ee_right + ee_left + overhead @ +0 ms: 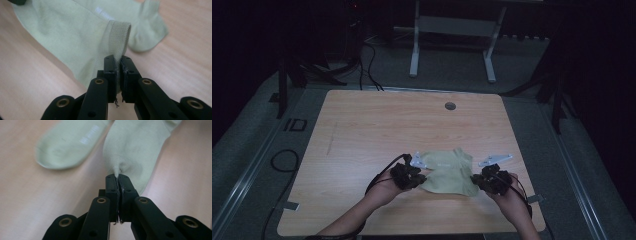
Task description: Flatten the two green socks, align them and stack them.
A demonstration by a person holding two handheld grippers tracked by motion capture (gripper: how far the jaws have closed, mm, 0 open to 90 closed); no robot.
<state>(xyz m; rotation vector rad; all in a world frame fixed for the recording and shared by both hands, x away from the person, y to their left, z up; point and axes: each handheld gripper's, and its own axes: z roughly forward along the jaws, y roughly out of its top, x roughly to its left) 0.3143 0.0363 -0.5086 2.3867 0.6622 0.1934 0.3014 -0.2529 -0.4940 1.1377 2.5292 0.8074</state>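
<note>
Between the black jaws of the left claw [117, 176] a pinch of pale green knitted fabric was clamped, the pads pressed tight on the toe end of one pale green cotton sock [136, 147], which was drawn up into a small peak at the grip. Beside it, in the left gripper view, a second pale green sock [67, 145] lay flat on the light wooden desk [30, 202], its rounded toe pointing toward the left edge of that view.

At the right claw [118, 58] the jaws were likewise clenched, here on the ribbed cuff [119, 36] of the sock fabric, which stood up in a loop above the pads while the rest spread away over the desk.

From the high view, the left claw [412, 176] and the right claw [484, 181] sat at opposite ends of the pale green socks [449, 172], near the desk's front edge and slightly right of its middle. The person's left hand [384, 190] and right hand [511, 197] came in from below. A small round grey grommet [450, 106] sat in the desk near its far edge, well apart from the socks.
</note>
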